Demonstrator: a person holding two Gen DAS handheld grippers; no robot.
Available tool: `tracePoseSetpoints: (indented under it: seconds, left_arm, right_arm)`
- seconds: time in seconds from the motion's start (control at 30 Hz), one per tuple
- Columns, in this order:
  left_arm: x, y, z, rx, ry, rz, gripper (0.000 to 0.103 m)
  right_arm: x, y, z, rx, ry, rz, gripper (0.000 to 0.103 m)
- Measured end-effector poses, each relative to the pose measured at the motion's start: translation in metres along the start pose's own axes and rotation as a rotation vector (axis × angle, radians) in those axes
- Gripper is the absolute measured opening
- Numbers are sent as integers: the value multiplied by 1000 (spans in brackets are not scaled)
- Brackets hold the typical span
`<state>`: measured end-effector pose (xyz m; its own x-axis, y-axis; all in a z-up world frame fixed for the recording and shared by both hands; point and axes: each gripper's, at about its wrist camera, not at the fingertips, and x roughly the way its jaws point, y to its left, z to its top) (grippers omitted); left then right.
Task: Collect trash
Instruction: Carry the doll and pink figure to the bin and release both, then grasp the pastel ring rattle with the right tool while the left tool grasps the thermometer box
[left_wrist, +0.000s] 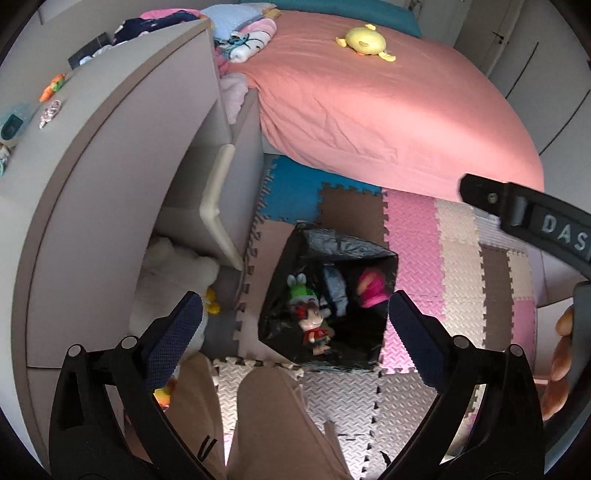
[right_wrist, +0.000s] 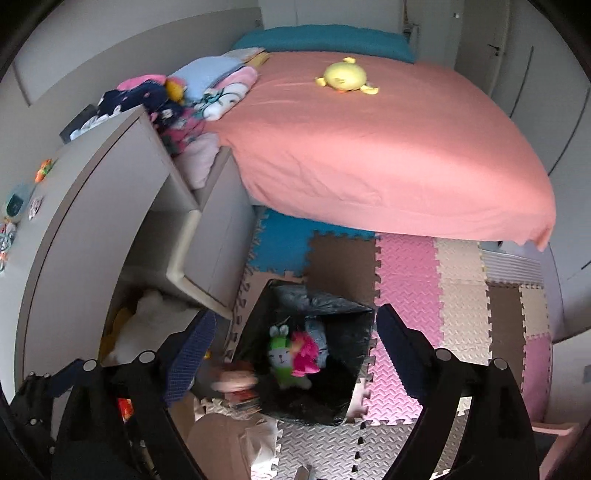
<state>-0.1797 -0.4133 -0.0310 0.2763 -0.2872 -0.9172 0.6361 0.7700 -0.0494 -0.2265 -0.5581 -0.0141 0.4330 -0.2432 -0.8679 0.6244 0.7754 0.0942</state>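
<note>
**Both grippers hovering open over the bin**

Left gripper (left_wrist: 295, 317) is hanging above the bin (left_wrist: 376, 266), jaws standing wide apart, nothing between them. Right gripper (right_wrist: 295, 343) is doing the same from a slightly different angle; jaws also spread, holding nothing. In the left view the right gripper's body is showing at the right edge, gripped by a hand (left_wrist: 559, 369).

Bin: square, lined with a black bag, sitting on the foam mat (left_wrist: 458, 258) just beside the open cabinet (left_wrist: 110, 184). Inside it are lying a green rabbit toy (left_wrist: 301, 290), a red doll (left_wrist: 314, 325), a pink item (left_wrist: 371, 291) and a blue-grey piece (left_wrist: 336, 288). In the right view the pink item (right_wrist: 304, 352) is overlapping the rabbit toy (right_wrist: 282, 350); a blurred reddish object (right_wrist: 236, 380) is showing at the bin's (right_wrist: 354, 317) near-left rim, identity unclear.

Surroundings: a white plush (left_wrist: 177, 266) is sitting in the cabinet's lower shelf. The bed (left_wrist: 388, 118) with a pink sheet is lying beyond the mat, a yellow plush (left_wrist: 364, 40) resting on it. The person's legs (left_wrist: 269, 424) are showing at the bottom, near the bin.
</note>
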Motion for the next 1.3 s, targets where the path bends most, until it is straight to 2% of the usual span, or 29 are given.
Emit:
tracePoseSetpoints:
  seconds: [0.27,0.47,0.77,0.87,0.93,0.97,1.13,1.3]
  left_arm:
    - [-10,17,3,-73,-32,-6,97]
    - [-22,45,3,-140,-67,-5,97]
    - [-51,122,5,-297,-148,49,97]
    - [-62,143,6,-313,-169,-35,97]
    - [-70,152,8,-306,-182,44,97]
    - [-75,157,8,-299,-198,53,97]
    - [-97,208,3,-396,-228,17,97]
    - [-122,259,-4,-472,-276,77,97]
  right_arm:
    - [-6,7,3,-2,-37,43,89]
    - [-17,39,8,-41,-70,100,89]
    - [-32,128,16,-185,-113,201,89]
    - [-35,160,19,-229,-114,231,89]
    - [-37,181,22,-256,-112,249,89]
    - [-39,193,24,-273,-114,263,89]
    - [-52,234,32,-324,-129,321,89]
    - [-65,284,38,-389,-143,372,89]
